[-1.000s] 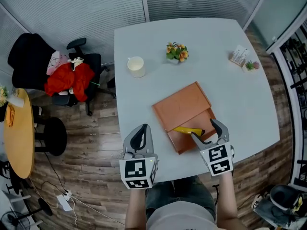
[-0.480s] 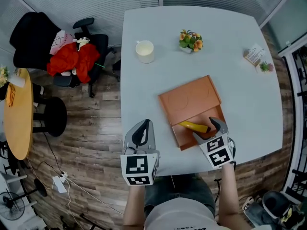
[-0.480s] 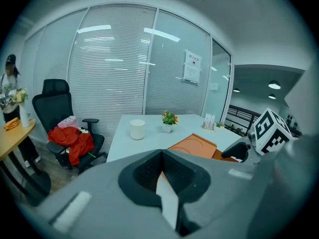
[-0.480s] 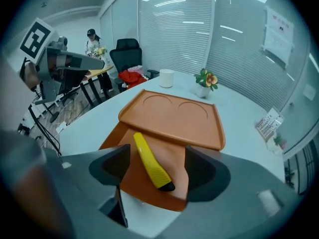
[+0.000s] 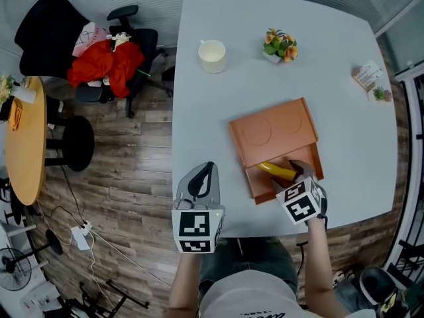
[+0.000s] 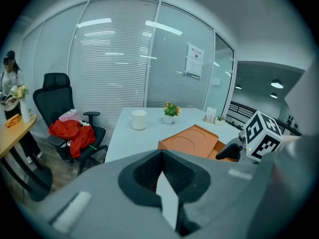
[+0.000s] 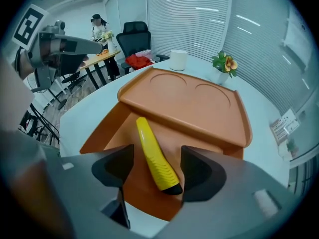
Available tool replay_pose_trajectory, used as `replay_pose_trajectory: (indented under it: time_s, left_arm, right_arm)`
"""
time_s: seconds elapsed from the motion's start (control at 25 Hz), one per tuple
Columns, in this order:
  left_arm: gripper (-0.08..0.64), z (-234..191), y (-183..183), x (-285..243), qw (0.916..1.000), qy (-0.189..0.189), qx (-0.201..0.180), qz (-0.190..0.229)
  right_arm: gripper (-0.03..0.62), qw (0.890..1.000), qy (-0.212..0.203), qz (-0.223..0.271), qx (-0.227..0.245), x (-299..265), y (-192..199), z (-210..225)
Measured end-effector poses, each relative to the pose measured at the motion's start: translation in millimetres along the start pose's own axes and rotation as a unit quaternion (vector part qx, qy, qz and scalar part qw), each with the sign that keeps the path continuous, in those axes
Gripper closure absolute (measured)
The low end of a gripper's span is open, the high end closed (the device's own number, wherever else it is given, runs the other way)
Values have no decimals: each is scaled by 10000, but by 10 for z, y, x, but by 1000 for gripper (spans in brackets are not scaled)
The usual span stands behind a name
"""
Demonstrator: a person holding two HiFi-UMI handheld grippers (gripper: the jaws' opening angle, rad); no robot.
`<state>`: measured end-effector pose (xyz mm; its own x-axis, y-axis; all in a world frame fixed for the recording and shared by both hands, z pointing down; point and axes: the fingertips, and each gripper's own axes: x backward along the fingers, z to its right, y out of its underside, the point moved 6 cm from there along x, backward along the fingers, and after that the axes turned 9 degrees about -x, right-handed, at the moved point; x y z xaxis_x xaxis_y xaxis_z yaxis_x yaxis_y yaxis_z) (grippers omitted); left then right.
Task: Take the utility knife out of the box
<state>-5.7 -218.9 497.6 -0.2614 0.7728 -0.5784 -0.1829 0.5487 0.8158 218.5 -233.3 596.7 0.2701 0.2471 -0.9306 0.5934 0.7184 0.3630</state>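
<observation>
Fig.: R tongs (image 7: 156,172), jaws wide but just narrowing, straddle w/o touching the yellow utility knife (image 7: 151,154), which lies in the open orange box (image 5: 264,193) near the front edge of the counter (image 5: 218,105); L tongs (image 5: 207,169), jaws together & empty, over the front-left edge.

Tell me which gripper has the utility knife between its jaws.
The right gripper: its jaws have just been closing but stand apart around the yellow utility knife in the orange box, not pressing it. The left gripper is shut and empty.
</observation>
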Motion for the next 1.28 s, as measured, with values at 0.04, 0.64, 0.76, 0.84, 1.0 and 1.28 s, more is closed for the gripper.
replay_pose_trajectory:
  time_s: [0.04, 0.64, 0.76, 0.84, 1.0, 1.28]
  left_arm:
    - [560, -2, 22, -2, 10000, -17, -3, -18]
    - [560, -116, 171, 44, 9996, -217, 154, -119]
    - [560, -119, 173, 48, 9995, -228, 167, -117]
    - [560, -120, 182, 57, 9995, -227, 175, -117]
    - [560, -124, 202, 87, 9996, -182, 185, -132]
    - [560, -92, 203, 118, 9998, -97, 165, -92]
  right_arm:
    - [272, 10000, -19, -54, 55, -33, 5, -3]
    - [374, 9942, -384, -762, 647, -292, 54, -48]
    - [374, 9940, -352, -763, 695, -296, 52, -45]
    - [378, 9939, -335, -759, 733, -299, 52, -53]
    - [428, 9913, -340, -838, 959, -301, 54, -139]
    - [439, 9884, -123, -899, 1218, -295, 58, -196]
